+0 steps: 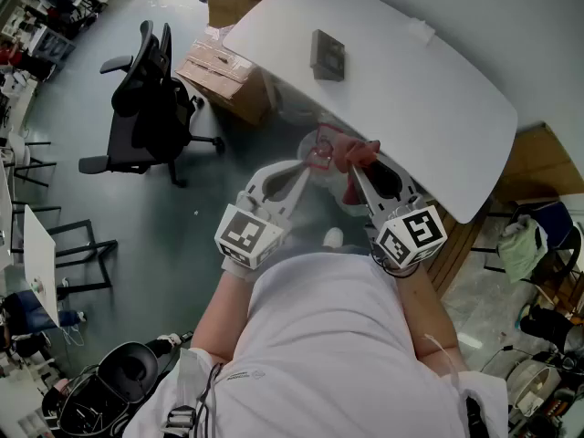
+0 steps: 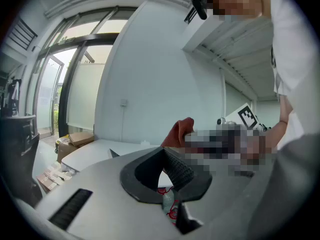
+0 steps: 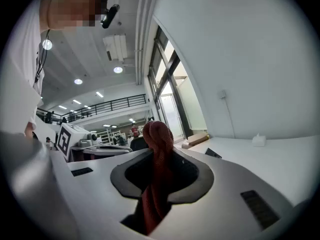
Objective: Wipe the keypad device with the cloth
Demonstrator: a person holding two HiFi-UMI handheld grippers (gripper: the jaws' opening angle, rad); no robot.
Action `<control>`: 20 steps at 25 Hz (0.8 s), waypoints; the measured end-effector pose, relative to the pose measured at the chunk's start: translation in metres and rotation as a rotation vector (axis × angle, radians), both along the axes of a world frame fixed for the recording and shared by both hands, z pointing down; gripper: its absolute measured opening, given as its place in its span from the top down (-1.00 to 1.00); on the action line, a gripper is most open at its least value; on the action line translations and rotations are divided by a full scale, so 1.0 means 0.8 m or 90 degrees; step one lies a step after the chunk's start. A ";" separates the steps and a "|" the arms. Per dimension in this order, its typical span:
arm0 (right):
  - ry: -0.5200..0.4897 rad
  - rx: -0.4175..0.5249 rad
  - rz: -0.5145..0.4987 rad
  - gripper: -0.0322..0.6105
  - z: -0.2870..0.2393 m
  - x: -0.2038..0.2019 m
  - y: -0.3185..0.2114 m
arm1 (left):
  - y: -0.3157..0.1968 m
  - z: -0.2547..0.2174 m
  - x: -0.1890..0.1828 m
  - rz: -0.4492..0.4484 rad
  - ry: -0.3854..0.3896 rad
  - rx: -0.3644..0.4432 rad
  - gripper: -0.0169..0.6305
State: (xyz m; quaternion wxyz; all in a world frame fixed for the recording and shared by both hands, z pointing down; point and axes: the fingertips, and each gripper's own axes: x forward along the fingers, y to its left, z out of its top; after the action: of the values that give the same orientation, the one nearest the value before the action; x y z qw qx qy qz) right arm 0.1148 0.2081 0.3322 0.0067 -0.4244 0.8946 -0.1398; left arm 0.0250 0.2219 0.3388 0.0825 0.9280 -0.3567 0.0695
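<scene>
Head view: R tongs clamp cloth; L tongs closed beside it; keypad device beyond.

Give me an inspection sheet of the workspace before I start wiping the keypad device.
surface: white table, mostly bare.
job's things: keypad device lies flat on the table, untouched; red cloth is held in the air in front of the table's near edge, clear of the device.
clutter: small white object near the table's far edge.
grippers: right gripper shut on the bunched red cloth; left gripper shut on a pale, red-stitched bit that seems to be the cloth's label.
cables: nothing seen on the table.
surroundings: cardboard boxes on the floor by the table; black office chair beside them.
</scene>
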 end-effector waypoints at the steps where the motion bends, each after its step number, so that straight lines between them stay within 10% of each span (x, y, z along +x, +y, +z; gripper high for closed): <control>1: 0.000 -0.001 -0.001 0.63 0.001 0.002 0.001 | 0.002 0.001 0.003 -0.002 0.000 -0.003 0.91; 20: -0.019 -0.006 0.008 0.63 0.006 0.034 -0.007 | 0.005 0.011 0.027 -0.013 -0.016 -0.012 0.91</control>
State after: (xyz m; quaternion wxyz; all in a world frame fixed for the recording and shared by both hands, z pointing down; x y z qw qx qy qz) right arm 0.1416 0.2022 0.3371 0.0189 -0.4279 0.8911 -0.1500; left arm 0.0465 0.2256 0.3479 0.0874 0.9225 -0.3664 0.0840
